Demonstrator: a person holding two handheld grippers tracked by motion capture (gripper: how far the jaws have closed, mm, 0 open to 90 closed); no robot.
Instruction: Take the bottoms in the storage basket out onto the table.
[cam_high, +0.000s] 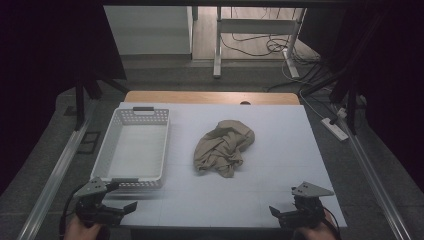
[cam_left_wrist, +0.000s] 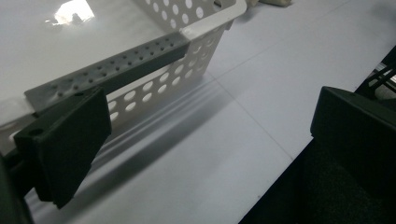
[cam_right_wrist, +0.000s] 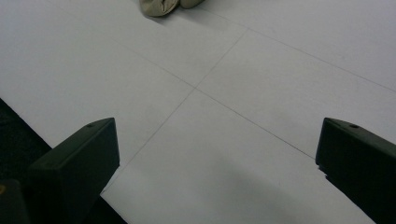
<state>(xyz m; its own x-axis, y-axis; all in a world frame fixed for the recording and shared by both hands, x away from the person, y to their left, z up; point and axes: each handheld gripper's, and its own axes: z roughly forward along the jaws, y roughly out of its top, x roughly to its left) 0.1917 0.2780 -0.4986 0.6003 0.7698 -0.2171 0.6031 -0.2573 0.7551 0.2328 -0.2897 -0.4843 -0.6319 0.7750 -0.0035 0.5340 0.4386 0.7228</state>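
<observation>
two grippers, left and right, gape over the white table (dim room, grey carpet).

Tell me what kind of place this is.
Probably a lab or recording workspace, not a home: a white-topped table framed by dark curtains, loose cables on the floor behind, and a staged basket and crumpled cloth.

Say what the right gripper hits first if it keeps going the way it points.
Probably bare table first, since the right gripper, jaws open, tilts down at it. Skimming above that, the cloth lies next in line; depth is unclear.
</observation>
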